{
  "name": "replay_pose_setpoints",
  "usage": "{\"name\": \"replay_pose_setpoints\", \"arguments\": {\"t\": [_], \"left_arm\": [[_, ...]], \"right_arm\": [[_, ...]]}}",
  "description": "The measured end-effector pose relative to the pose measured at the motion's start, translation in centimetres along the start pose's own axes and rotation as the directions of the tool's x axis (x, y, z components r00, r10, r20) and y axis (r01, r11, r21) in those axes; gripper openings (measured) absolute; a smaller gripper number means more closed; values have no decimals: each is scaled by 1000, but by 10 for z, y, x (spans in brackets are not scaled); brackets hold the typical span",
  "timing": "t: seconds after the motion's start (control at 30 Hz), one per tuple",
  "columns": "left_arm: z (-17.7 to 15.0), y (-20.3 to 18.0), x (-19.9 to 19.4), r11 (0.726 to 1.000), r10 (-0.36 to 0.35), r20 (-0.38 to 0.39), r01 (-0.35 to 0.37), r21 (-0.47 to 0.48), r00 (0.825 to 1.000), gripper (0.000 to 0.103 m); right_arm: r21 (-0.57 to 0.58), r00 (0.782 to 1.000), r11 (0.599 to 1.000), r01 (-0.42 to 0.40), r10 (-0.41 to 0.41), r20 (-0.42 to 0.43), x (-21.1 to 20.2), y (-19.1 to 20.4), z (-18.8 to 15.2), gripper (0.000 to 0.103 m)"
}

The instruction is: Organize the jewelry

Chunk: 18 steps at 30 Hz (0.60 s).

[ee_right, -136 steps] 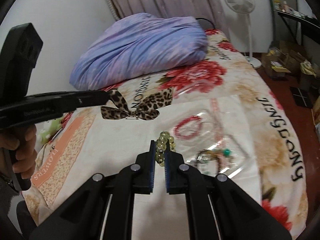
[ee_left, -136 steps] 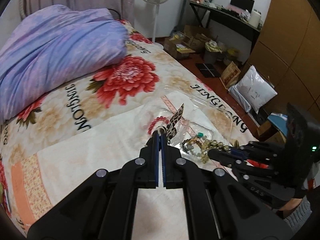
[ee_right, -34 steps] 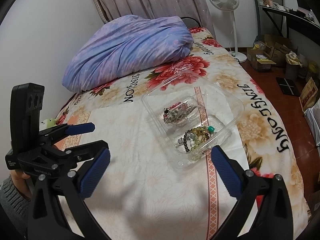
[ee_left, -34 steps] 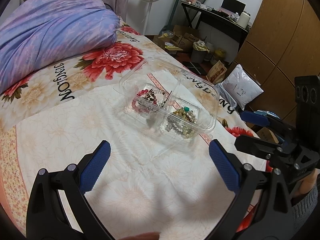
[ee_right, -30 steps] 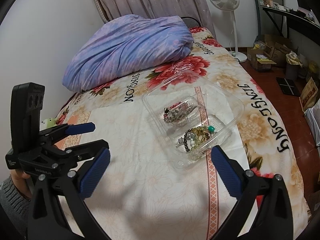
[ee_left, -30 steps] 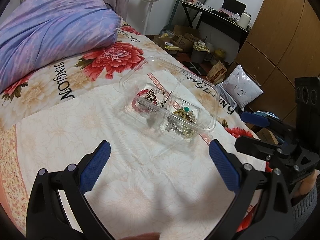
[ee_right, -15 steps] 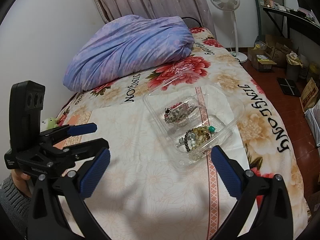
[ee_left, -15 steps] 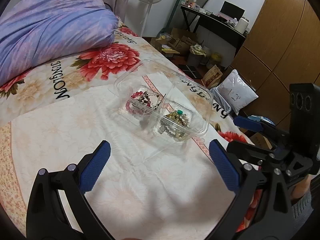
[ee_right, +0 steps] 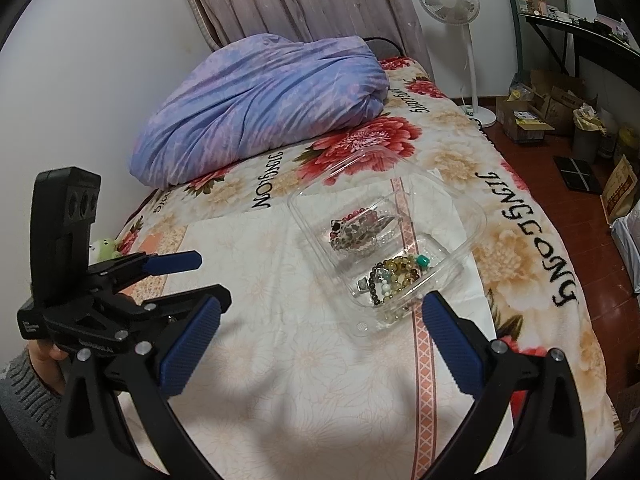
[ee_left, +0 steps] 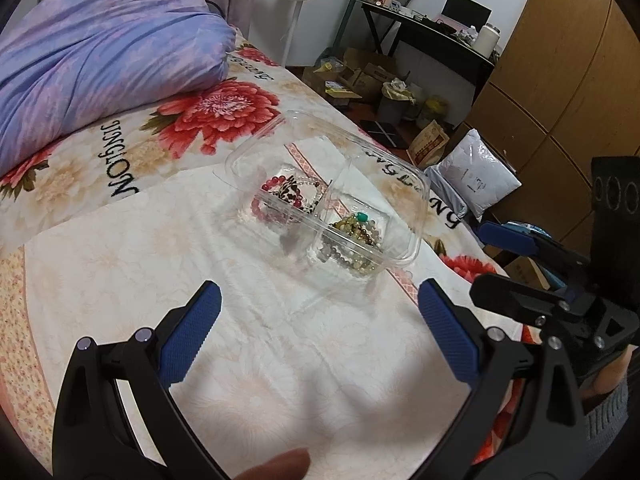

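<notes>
With jewelry sorted into the two-cell clear box (ee_left: pixel 416 200) on the bed (ee_left: pixel 120 264), both grippers, left (ee_left: pixel 320 328) and right (ee_right: pixel 320 336), spread wide and empty, held off it, likely done.

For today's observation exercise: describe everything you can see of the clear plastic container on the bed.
The clear plastic container is a thin, glossy clamshell with rounded corners and two compartments, open on top. It sits flat on the pale floral cloth. One compartment holds a leopard-print bow with red beads; the other holds mixed bead bracelets. No gripper touches it.
</notes>
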<state>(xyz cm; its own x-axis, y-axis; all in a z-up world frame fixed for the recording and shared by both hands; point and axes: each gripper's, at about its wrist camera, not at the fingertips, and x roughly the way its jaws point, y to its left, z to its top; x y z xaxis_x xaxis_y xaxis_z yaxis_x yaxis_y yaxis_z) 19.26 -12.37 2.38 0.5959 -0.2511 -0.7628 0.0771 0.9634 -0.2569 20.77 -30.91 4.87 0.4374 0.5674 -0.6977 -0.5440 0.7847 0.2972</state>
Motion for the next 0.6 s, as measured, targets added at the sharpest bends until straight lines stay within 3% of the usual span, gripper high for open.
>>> {"name": "replay_pose_setpoints", "arguments": {"t": [0.27, 0.37, 0.47, 0.53, 0.6], "left_arm": [[-6, 3, -4, 995, -43, 17, 44, -86, 999, 96], [-18, 16, -30, 986, -11, 104, 28, -163, 995, 96], [-45, 44, -89, 957, 70, 260, 9, -291, 963, 96], [-71, 61, -148, 942, 90, 372, 42, -332, 924, 96], [-94, 63, -197, 949, 78, 462, 76, -305, 883, 96]], "right_arm": [[20, 1000, 1000, -12, 11, 15, -7, -7, 3, 99], [27, 1000, 1000, -16, 15, 24, -9, -8, 3, 99], [34, 999, 999, -10, 9, 53, -12, -6, 2, 99], [41, 998, 999, -25, 23, 50, -9, 1, 0, 99], [40, 996, 996, -82, 81, 31, 5, 22, -4, 99]]}}
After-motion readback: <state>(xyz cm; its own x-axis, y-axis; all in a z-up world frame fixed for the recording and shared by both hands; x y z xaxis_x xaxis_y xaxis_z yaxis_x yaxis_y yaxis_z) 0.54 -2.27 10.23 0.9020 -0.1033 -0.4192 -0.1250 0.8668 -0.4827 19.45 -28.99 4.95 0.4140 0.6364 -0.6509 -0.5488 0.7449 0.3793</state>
